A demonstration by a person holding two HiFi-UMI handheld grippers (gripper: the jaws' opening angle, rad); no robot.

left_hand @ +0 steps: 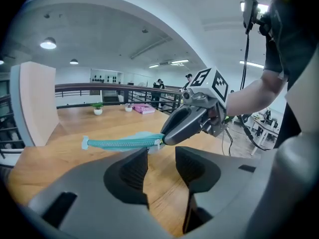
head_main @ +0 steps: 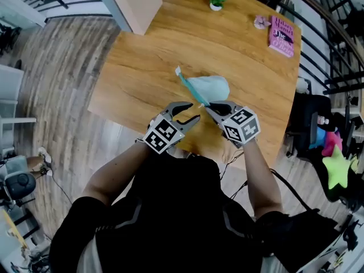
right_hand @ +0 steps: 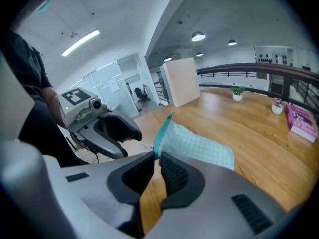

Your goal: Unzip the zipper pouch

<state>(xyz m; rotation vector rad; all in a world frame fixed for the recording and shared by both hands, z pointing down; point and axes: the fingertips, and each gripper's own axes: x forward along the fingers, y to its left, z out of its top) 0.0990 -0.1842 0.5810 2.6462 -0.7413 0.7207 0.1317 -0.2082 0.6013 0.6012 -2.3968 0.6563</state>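
Zipper pouch point(head_main: 209, 87) | long axis diagonal | near end in right gripper point(head_main: 206, 106)

Cloth pouch point(head_main: 209, 87), matt wooden table point(head_main: 187, 38)

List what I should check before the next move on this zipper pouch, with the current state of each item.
1. Right gripper clamped on the pouch at its zipper end: ok.
2. Grip placed so that a pull would open the zipper: cannot tell.
3. Left gripper bracing the pouch: not ok; its jaws stand apart with nothing between them.
4. Zipper opened: not ok; it looks closed along its length.
5. Pink book and potted plant away from the pouch: ok; both sit at the table's far side.
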